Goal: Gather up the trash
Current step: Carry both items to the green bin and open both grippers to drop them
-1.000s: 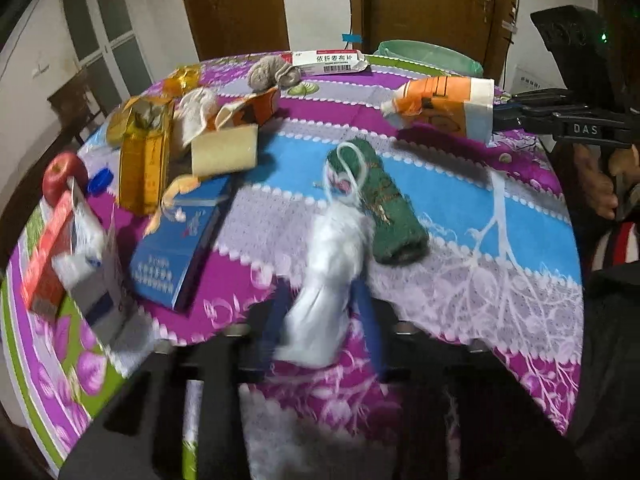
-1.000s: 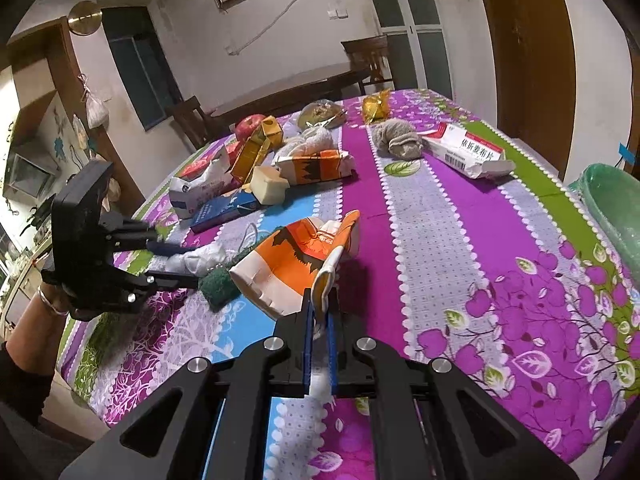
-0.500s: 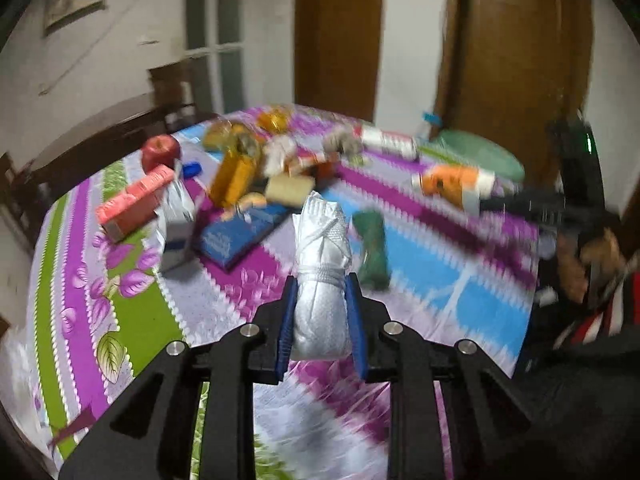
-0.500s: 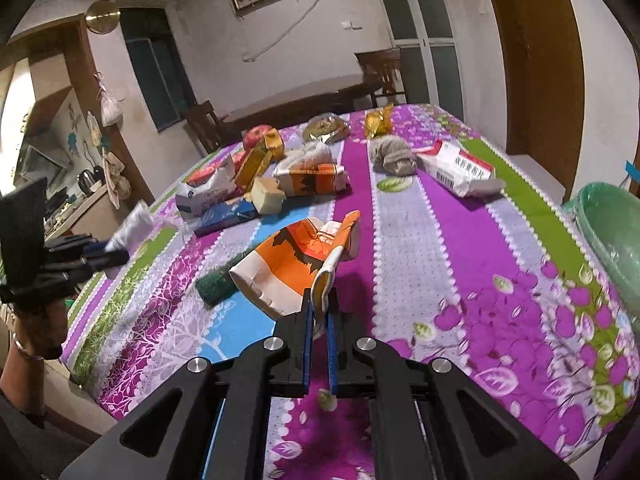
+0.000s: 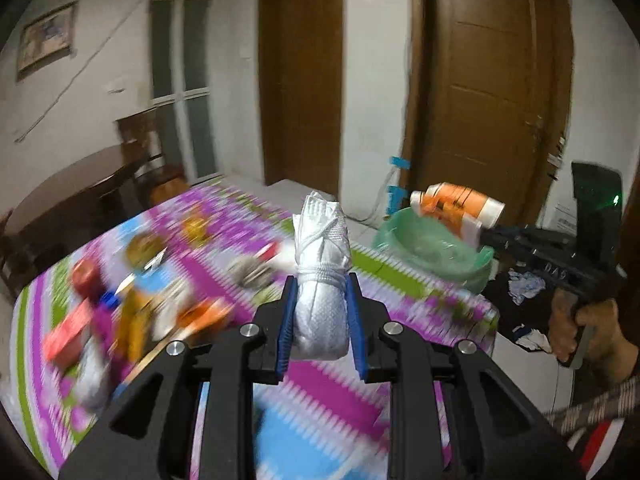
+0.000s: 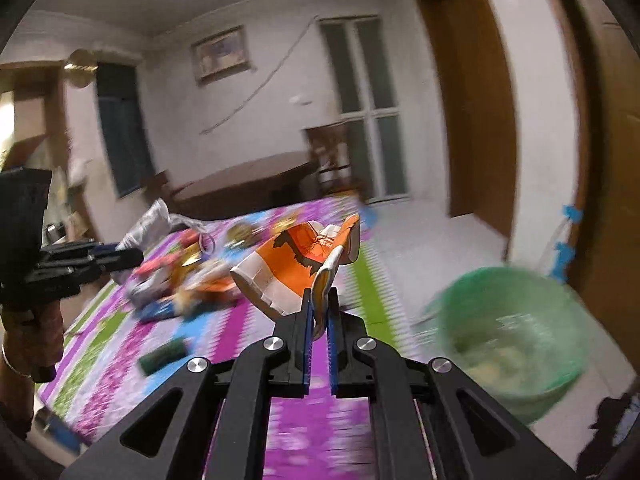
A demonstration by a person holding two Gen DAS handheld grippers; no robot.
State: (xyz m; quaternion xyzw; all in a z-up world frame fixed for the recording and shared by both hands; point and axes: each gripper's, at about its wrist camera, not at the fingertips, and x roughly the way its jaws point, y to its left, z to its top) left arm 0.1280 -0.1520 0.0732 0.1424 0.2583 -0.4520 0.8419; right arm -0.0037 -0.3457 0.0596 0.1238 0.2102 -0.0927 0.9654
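Left gripper [image 5: 321,304] clamped on white knotted bag [image 5: 322,276], lifted above the table [image 5: 320,384]. Right gripper [image 6: 319,308] pinches orange carton [image 6: 296,264] by its flap; green bin [image 6: 508,320] at 3 o'clock, beside the table.

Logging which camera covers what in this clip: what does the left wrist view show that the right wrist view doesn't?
Only the left wrist view shows the white tied bag up close, clamped between the left gripper fingers, and the right hand.

Only the right wrist view shows the green scrub pad on the tablecloth and the inside of the green bin.

Both show the orange carton in the right gripper, the bin and the cluttered table.
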